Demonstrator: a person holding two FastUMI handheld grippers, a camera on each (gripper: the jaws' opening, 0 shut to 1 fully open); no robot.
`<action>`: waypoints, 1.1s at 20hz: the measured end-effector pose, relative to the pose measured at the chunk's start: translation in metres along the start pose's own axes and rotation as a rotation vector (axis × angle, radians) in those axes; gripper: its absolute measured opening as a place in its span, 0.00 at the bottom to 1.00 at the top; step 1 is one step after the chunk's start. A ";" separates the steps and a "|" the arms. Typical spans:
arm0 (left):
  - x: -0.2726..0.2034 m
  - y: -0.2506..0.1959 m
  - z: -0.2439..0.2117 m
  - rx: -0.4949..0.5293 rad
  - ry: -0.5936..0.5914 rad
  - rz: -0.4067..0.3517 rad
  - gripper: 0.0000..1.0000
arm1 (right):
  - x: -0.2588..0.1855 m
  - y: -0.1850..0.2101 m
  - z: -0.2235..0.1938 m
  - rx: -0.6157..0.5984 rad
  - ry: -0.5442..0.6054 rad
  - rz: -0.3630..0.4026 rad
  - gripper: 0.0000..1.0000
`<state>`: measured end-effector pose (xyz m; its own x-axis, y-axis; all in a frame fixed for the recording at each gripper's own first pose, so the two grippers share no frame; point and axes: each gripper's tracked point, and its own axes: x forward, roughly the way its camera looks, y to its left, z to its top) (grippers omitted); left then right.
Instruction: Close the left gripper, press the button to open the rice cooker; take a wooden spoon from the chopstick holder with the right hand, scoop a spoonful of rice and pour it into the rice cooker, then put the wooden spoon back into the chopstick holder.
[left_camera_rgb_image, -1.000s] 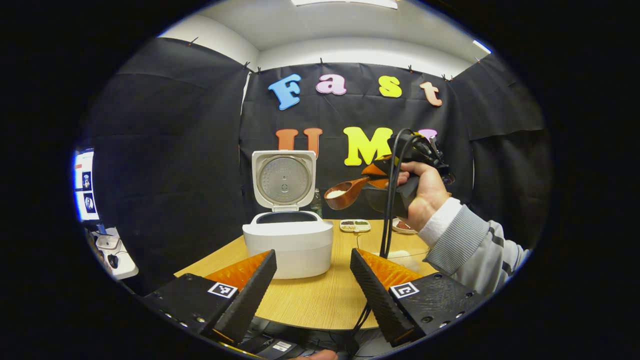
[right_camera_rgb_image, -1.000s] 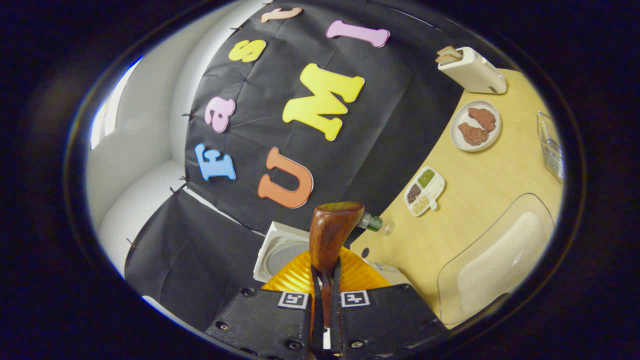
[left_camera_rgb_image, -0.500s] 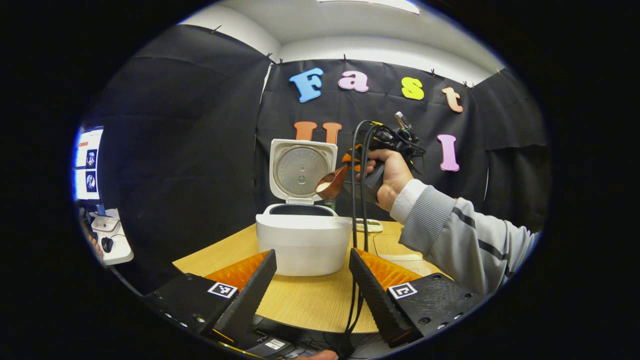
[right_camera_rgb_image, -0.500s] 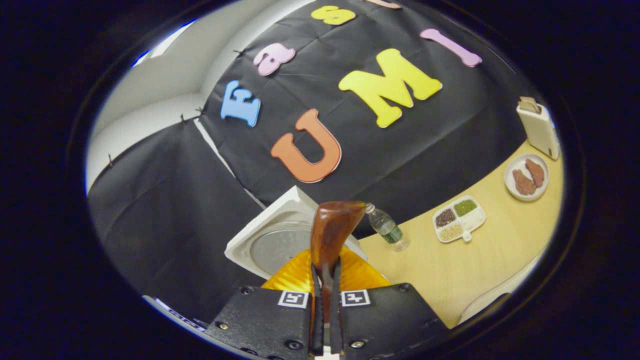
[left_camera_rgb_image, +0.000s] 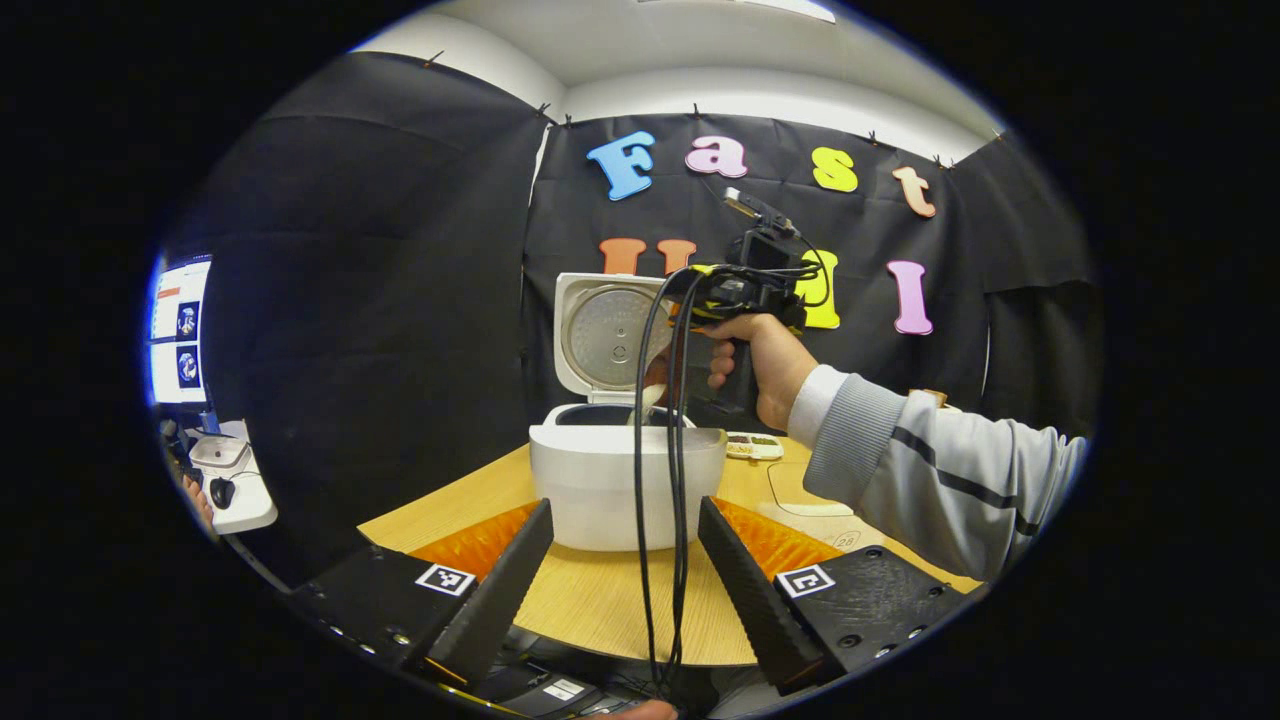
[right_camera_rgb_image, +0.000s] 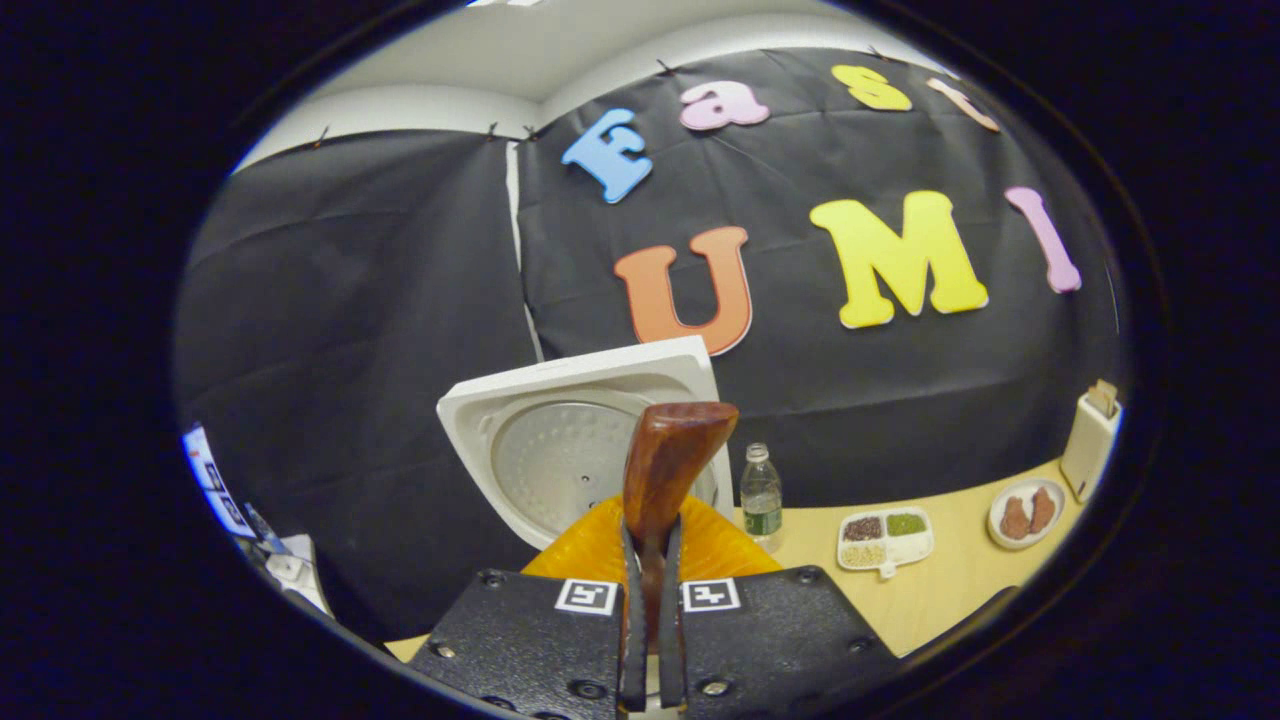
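2 tags flank wooden spoon (right_camera_rgb_image: 668, 465)

- The spoon (right_camera_rgb_image: 665, 470) was glossy, polished wood.
- The cooker (left_camera_rgb_image: 627, 485) had smooth, matt plastic walls; its lid (right_camera_rgb_image: 560, 450) carried a dimpled metal plate.
- The table (left_camera_rgb_image: 600, 600) showed matt wood grain.
- The sleeve (left_camera_rgb_image: 930, 475) was ribbed knit cloth.

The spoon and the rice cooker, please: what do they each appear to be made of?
The spoon looks like wood with a glossy reddish-brown finish: grain streaks and a sheen show. The rice cooker looks like smooth matte white plastic; its raised lid's inner plate looks like dull dimpled metal, though that is less certain.
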<state>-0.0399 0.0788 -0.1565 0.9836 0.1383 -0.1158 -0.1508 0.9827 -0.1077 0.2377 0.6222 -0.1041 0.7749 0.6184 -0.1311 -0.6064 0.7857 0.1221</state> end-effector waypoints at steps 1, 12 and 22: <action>0.000 0.000 0.003 0.004 -0.005 0.002 0.94 | -0.001 0.005 0.001 -0.068 -0.009 0.005 0.10; -0.002 -0.016 0.006 -0.020 -0.005 -0.019 0.94 | -0.028 0.019 -0.008 -0.365 -0.073 -0.016 0.10; 0.003 -0.063 0.013 -0.032 -0.044 -0.062 0.94 | -0.171 -0.131 0.055 -0.181 -0.170 -0.159 0.11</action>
<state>-0.0266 0.0190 -0.1372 0.9945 0.0833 -0.0641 -0.0919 0.9852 -0.1448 0.1946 0.4126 -0.0440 0.8722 0.4880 0.0337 -0.4852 0.8719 -0.0659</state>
